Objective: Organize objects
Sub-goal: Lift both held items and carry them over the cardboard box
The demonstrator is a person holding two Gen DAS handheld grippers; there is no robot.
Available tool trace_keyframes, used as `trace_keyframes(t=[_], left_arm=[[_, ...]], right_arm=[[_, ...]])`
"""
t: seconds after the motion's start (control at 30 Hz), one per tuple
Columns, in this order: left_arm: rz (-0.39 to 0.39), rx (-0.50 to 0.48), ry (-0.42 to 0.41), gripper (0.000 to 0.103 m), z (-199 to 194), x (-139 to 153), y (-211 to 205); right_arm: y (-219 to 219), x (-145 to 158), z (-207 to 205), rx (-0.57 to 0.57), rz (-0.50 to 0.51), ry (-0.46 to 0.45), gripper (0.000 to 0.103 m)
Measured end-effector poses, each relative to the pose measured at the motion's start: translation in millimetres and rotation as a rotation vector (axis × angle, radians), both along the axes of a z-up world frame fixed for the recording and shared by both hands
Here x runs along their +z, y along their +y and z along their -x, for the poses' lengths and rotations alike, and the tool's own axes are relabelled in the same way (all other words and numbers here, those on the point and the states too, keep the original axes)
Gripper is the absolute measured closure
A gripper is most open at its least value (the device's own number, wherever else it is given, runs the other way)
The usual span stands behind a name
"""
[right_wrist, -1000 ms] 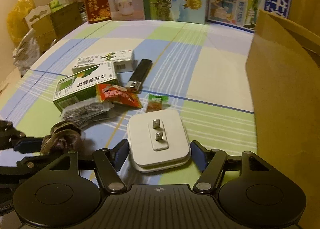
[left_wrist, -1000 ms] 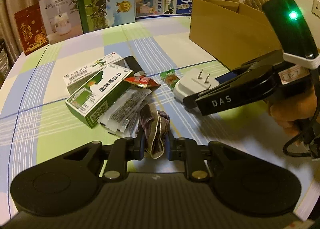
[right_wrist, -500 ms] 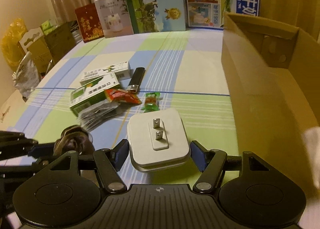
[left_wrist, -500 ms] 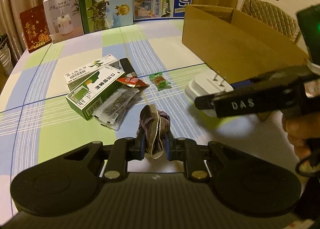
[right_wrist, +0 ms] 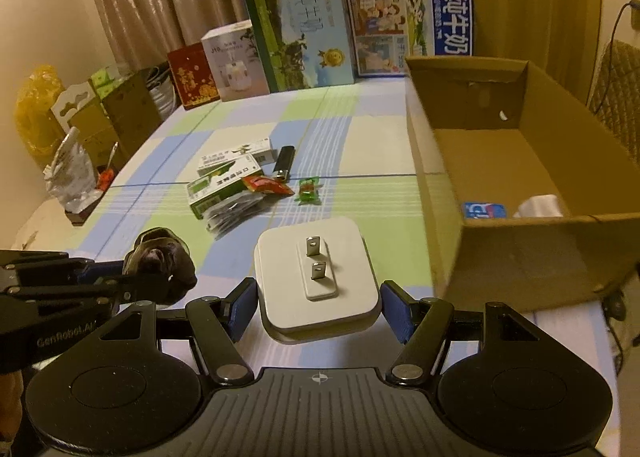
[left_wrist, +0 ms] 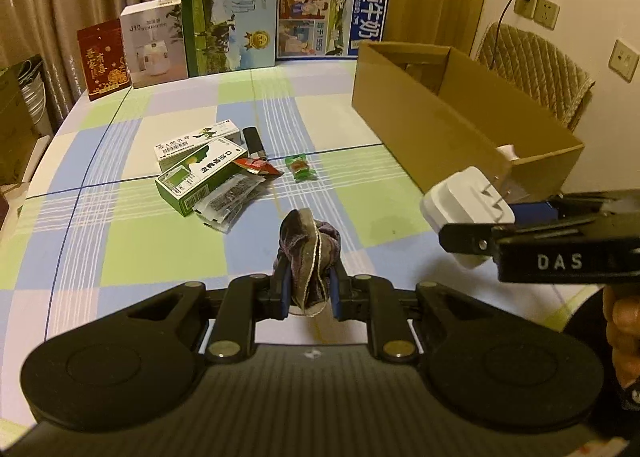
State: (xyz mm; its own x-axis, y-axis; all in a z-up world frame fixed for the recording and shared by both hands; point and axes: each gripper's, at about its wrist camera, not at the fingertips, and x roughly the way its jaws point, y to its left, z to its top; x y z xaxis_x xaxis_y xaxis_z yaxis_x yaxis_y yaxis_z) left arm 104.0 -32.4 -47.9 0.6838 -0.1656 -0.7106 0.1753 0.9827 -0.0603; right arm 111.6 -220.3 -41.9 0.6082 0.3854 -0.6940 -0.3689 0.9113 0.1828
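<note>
Midway: right gripper (right_wrist: 318,307) clamps the plug (right_wrist: 316,277) near the box (right_wrist: 500,257), left gripper (left_wrist: 307,289) pinches a pouch (left_wrist: 308,249); two items boxed, six left mid-table (left_wrist: 160,237).

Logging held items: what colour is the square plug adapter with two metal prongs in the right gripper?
White; the square plug adapter shows best in the right wrist view.

Sitting on a table under a blue, green and white checked cloth (left_wrist: 168,241): open brown cardboard box (left_wrist: 420,113) at right; mid-table, green medicine carton (left_wrist: 200,181) touching white carton (left_wrist: 196,143), black lighter (left_wrist: 253,141), green candy (left_wrist: 301,168) nearby.
</note>
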Motion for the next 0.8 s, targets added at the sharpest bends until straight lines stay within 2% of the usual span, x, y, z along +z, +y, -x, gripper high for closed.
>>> trace_keyframes(t=[0.37,0.8], left_arm=[[0.031,-0.011,-0.028,0.088,40,30,-31],[0.056,-0.068,-0.056,0.088,42,48,-73]], right_arm=[[-42,31,39,-0.065,-0.005,-0.059,0.039],[-84,43,51,-0.139,-0.015,-0.083,0.039]])
